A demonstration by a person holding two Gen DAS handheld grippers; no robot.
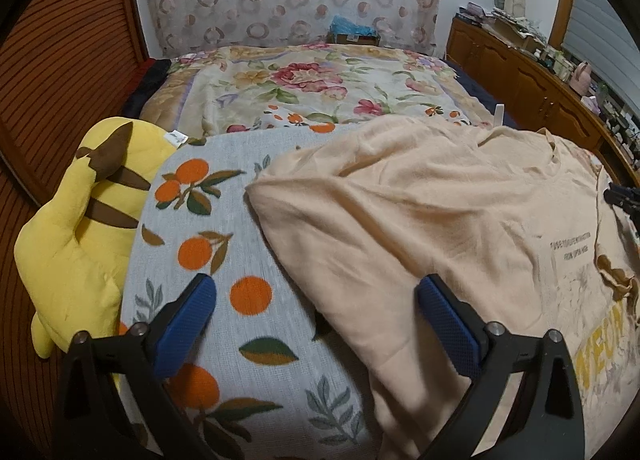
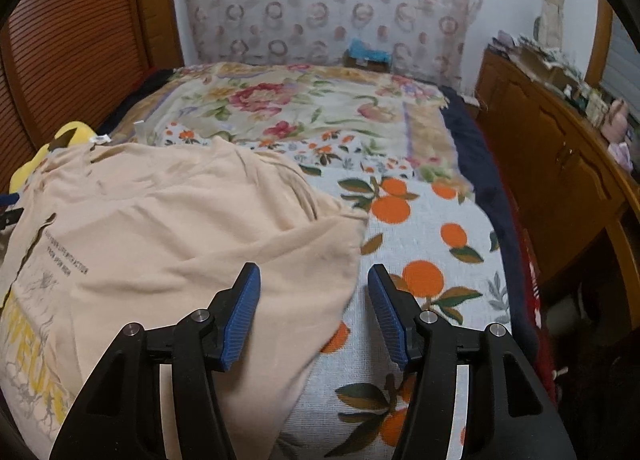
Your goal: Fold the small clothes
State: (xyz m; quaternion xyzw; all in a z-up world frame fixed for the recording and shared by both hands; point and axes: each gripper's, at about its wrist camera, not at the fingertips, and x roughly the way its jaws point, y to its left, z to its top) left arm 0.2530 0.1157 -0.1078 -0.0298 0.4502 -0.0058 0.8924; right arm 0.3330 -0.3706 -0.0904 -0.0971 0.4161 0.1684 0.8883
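The peach T-shirt (image 1: 440, 212) runs out of the left wrist view past the left gripper's (image 1: 316, 312) right finger, so its yellow lettering (image 1: 600, 344) is cut short. The small dark print (image 1: 570, 248) above it is too fine to read. Left of that gripper, the yellow plush toy (image 1: 76, 236) is partly tucked under the orange-print blanket (image 1: 224, 260). Far right, clutter on the wooden cabinet (image 2: 560, 164) is blurred, perhaps bottles

Black fingers (image 2: 200, 344), ribbed blue pads (image 1: 450, 320), silver screws (image 2: 427, 316).
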